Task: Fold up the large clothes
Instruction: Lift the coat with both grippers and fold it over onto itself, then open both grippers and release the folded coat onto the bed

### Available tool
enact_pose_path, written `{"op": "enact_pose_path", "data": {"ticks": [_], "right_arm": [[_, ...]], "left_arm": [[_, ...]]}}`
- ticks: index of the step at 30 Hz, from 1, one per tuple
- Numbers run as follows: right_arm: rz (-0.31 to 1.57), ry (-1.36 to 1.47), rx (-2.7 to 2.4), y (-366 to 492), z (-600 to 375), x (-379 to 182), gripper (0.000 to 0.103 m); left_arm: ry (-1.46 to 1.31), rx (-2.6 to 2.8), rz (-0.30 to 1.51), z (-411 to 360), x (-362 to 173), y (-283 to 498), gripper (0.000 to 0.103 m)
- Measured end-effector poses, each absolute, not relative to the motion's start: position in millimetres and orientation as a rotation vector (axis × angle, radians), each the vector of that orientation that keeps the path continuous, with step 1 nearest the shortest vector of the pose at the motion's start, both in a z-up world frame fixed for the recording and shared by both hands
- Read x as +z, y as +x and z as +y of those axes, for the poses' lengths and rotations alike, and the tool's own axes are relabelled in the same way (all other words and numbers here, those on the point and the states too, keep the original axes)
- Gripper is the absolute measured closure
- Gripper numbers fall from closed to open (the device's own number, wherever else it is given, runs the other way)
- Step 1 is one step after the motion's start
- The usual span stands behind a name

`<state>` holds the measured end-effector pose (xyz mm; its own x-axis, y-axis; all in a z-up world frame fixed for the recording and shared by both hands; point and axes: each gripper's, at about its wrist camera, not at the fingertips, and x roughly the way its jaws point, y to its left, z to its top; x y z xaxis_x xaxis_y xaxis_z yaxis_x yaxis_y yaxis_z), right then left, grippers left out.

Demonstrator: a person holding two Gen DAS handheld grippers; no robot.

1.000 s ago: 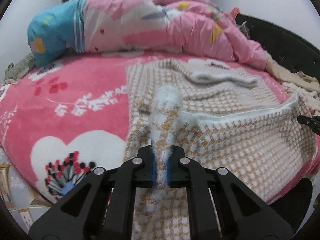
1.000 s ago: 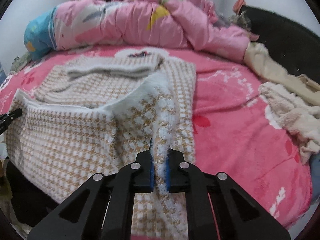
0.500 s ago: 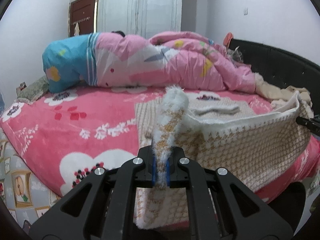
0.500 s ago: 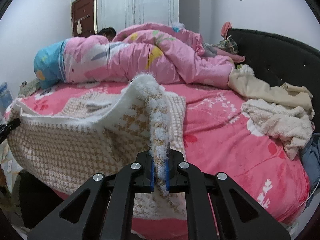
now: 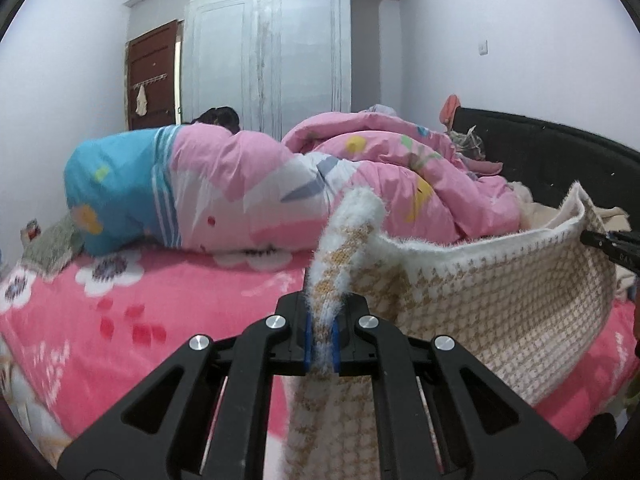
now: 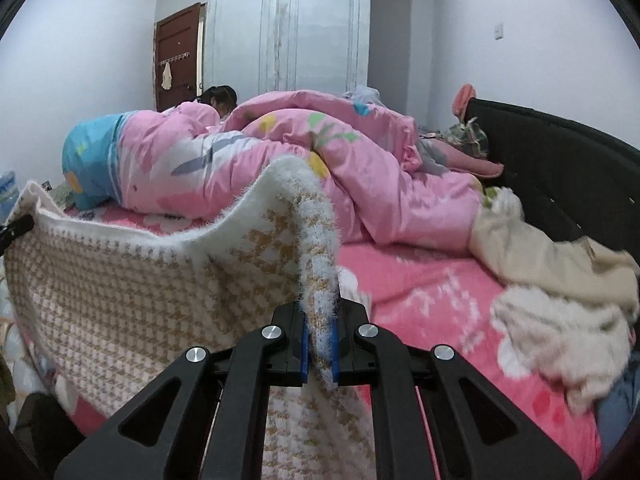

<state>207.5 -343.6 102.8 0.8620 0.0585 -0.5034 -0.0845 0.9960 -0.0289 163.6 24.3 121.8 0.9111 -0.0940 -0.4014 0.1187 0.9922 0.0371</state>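
Showing only in the right wrist view, cream clothes (image 6: 560,320) lie at the right of the frame. Both the left gripper (image 5: 320,336) and the right gripper (image 6: 320,344) pinch the fuzzy houndstooth sweater (image 5: 500,312), which hangs stretched between them above the pink bed (image 5: 140,312).

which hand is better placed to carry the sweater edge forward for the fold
Neither alone. The left gripper and right gripper each clamp a corner of the sweater, which hangs level between them above the bed. Move both together.
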Motion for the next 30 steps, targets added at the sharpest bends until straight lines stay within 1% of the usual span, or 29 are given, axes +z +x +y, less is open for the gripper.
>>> {"op": "enact_pose_path", "data": {"ticks": [3,6,9,10,11,12,13,14,15,16,18,19,22,24,26,27,29,30], "right_arm": [[0.574,-0.018,0.1,266,-349,91,0.095],[0.649,0.02,0.127,318,-353,65,0.095],[0.772,0.079,0.162,370,-359,20,0.095],[0.843,0.115,0.19,388,-364,-2,0.095],[0.882,0.134,0.201,397,-366,-15,0.093],[0.927,0.165,0.219,406,-372,-29,0.09],[0.983,0.207,0.236,415,-380,-44,0.074],[0.997,0.237,0.23,417,-388,-50,0.055],[0.994,0.276,0.224,417,-398,-52,0.047],[0.98,0.346,0.255,414,-412,-51,0.043],[0.953,0.451,0.269,406,-436,-45,0.042],[0.944,0.457,0.252,403,-441,-41,0.042],[0.873,0.385,0.209,390,-441,-15,0.042],[0.845,0.361,0.255,392,-421,-3,0.042],[0.85,0.302,0.284,404,-395,3,0.054],[0.864,0.253,0.292,413,-374,1,0.056],[0.909,0.242,0.325,431,-356,-10,0.063],[0.938,0.234,0.312,438,-353,-19,0.065]], "left_arm": [[0.079,-0.122,0.476,26,116,230,0.097],[0.074,-0.131,0.59,32,91,298,0.097],[0.041,-0.138,0.747,40,47,358,0.096],[0.023,-0.14,0.808,43,30,374,0.096],[-0.005,-0.147,0.876,47,10,390,0.094],[-0.029,-0.155,0.939,52,-6,401,0.089],[-0.052,-0.151,0.979,58,-19,407,0.08],[-0.078,-0.148,0.992,63,-27,408,0.074],[-0.136,-0.148,0.99,75,-30,408,0.066],[-0.19,-0.158,0.979,86,-29,406,0.063],[-0.299,-0.17,0.945,111,-21,402,0.063],[-0.331,-0.164,0.928,120,-16,400,0.063],[-0.357,-0.146,0.85,136,8,389,0.063],[-0.382,-0.196,0.827,134,18,389,0.063],[-0.404,-0.259,0.842,119,22,395,0.063],[-0.387,-0.292,0.882,102,16,401,0.062],[-0.346,-0.309,0.958,82,1,411,0.062],[-0.329,-0.293,1.011,70,-16,422,0.062]]}}
